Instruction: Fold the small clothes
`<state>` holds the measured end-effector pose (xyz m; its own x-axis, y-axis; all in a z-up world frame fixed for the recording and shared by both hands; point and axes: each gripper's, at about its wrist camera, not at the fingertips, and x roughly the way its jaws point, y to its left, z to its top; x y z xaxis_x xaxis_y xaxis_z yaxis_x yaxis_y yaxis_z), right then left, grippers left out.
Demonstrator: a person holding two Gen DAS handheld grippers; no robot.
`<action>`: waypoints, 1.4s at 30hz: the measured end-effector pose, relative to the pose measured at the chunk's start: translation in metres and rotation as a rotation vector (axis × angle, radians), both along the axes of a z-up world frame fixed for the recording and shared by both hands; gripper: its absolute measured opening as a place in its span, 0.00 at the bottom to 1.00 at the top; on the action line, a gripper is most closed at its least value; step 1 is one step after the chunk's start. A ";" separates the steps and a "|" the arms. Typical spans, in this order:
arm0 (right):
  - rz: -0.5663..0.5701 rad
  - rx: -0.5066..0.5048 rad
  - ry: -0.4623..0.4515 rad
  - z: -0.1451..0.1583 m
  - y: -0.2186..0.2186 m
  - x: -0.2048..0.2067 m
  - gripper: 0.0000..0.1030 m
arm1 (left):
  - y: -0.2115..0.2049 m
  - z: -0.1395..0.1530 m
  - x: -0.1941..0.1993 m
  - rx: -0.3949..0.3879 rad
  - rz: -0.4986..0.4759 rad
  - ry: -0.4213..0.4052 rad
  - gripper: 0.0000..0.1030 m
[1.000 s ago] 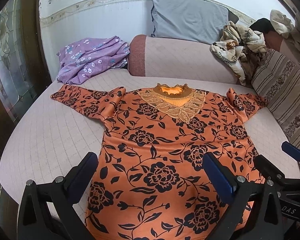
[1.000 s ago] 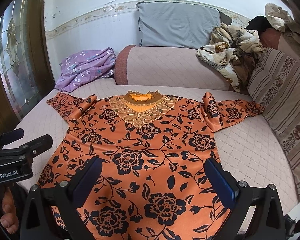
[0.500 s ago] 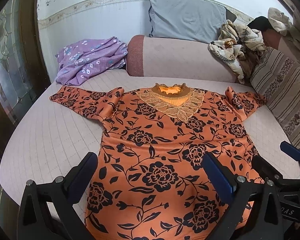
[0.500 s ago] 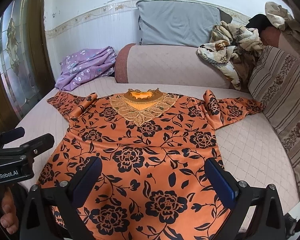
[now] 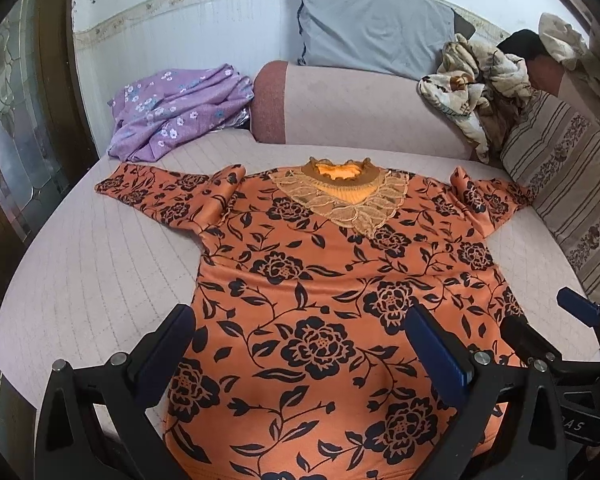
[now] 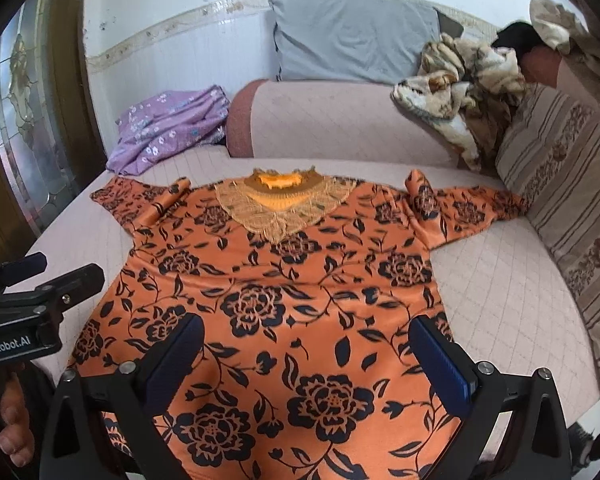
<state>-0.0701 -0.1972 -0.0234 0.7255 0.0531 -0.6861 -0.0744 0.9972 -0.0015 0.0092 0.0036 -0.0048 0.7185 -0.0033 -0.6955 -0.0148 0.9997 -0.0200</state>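
Note:
An orange top with black flowers point(image 5: 332, 280) point(image 6: 284, 304) lies flat and face up on the bed, lace collar point(image 5: 340, 196) point(image 6: 284, 204) at the far end, both sleeves spread sideways. My left gripper point(image 5: 300, 344) hovers open over its lower left part, nothing between the fingers. Over the lower middle of the top my right gripper point(image 6: 304, 352) is open too, holding nothing. Each gripper shows at the edge of the other's view: the right one point(image 5: 556, 332) at the right, the left one point(image 6: 40, 284) at the left.
A purple flowered cloth point(image 5: 180, 112) lies bunched at the bed's far left. A long bolster point(image 5: 360, 112) and grey pillow point(image 5: 372, 28) line the back. A crumpled patterned blanket point(image 5: 476, 92) and a striped cushion point(image 5: 572, 184) sit right. A wooden glass door point(image 6: 32, 128) stands left.
Both views have drifted slightly back and up from the top. The top lies as before and both grippers stay open.

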 end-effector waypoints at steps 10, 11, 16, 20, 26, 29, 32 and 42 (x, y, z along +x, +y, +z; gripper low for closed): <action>0.013 0.255 0.044 -0.002 -0.060 0.029 1.00 | 0.021 -0.017 0.019 -0.012 0.022 0.024 1.00; 0.006 0.306 0.042 0.000 -0.076 0.037 1.00 | 0.026 -0.019 0.023 -0.013 0.036 0.026 1.00; -0.194 0.549 0.054 -0.014 -0.192 0.097 1.00 | 0.073 -0.048 0.069 0.004 0.178 0.075 1.00; -0.414 0.786 0.098 -0.055 -0.296 0.147 0.99 | 0.115 -0.072 0.098 -0.025 0.270 0.114 1.00; -0.576 0.844 0.101 -0.093 -0.386 0.216 0.78 | 0.172 -0.098 0.126 -0.043 0.403 0.126 1.00; -0.610 0.829 0.083 -0.102 -0.412 0.256 0.66 | 0.190 -0.111 0.130 -0.043 0.453 0.129 1.00; -0.645 0.796 0.065 -0.108 -0.432 0.291 0.66 | 0.204 -0.122 0.135 -0.102 0.505 0.147 1.00; -0.782 0.678 0.105 -0.126 -0.462 0.343 0.21 | 0.206 -0.134 0.142 -0.117 0.529 0.169 1.00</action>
<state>0.2726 -0.6594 -0.1499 0.6619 -0.0087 -0.7496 0.6261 0.5562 0.5464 0.1516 0.2100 -0.1392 0.5220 0.2428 -0.8177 -0.5256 0.8466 -0.0841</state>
